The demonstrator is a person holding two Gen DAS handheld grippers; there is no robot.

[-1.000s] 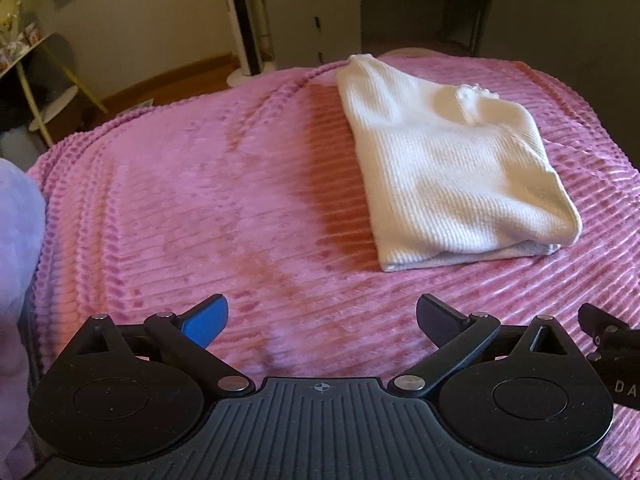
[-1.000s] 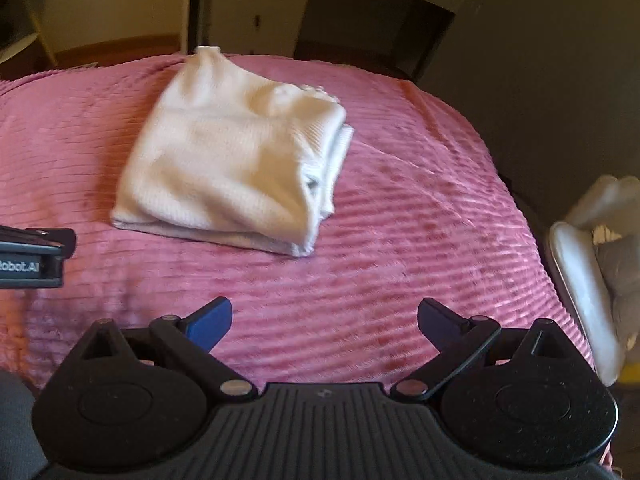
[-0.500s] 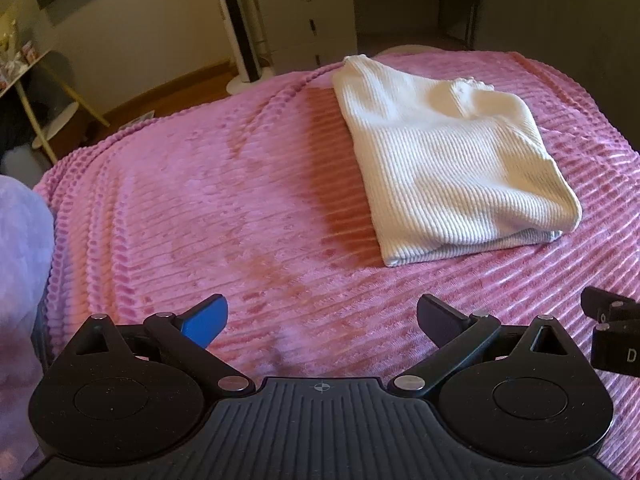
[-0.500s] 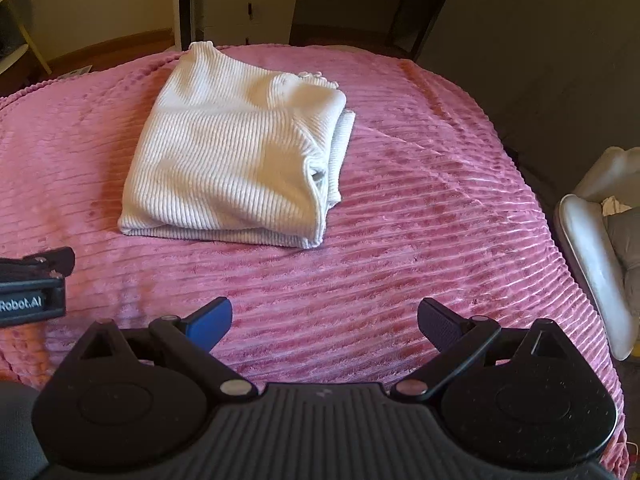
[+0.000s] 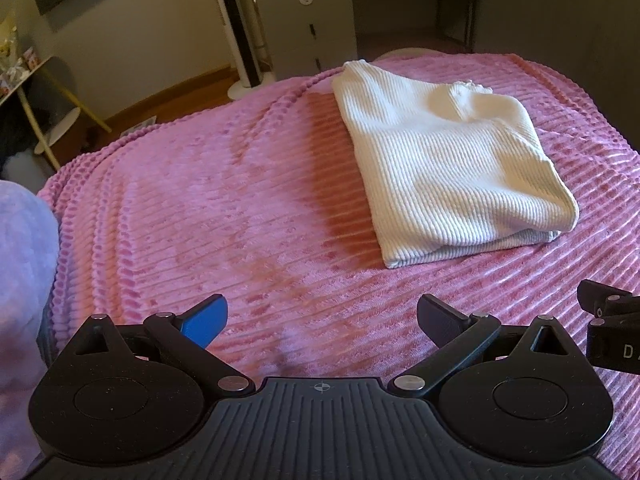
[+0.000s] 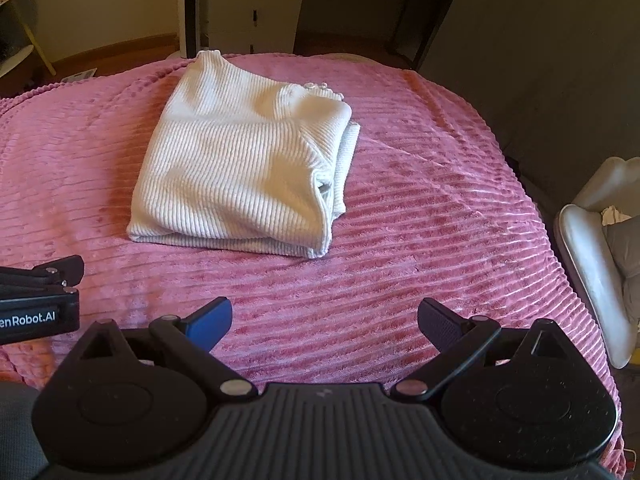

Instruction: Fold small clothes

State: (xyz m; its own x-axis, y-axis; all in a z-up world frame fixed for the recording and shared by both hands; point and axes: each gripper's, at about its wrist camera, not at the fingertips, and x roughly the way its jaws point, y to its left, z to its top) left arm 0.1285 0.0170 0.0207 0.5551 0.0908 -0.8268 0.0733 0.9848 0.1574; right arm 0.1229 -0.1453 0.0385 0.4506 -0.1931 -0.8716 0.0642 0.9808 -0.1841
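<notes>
A white ribbed garment (image 5: pixel 448 164) lies folded into a rectangle on the pink ribbed blanket (image 5: pixel 224 216); it also shows in the right wrist view (image 6: pixel 244 164). My left gripper (image 5: pixel 322 316) is open and empty, held above the blanket, short of the garment and to its left. My right gripper (image 6: pixel 325 318) is open and empty, short of the garment's near edge. Each gripper shows at the side of the other's view: the right one (image 5: pixel 612 332) and the left one (image 6: pixel 40 300).
The blanket covers a bed that drops off at the far and right edges (image 6: pixel 532 200). A grey cabinet (image 5: pixel 306 24) and a white fan pole (image 5: pixel 236 28) stand beyond it. A white chair with grey cloth (image 6: pixel 600 272) is at the right. A lilac cloth (image 5: pixel 20 280) is at the left.
Both grippers have drawn back and risen a little from the folded garment, so more of the room shows. Both stayed open. The garment has not moved.
</notes>
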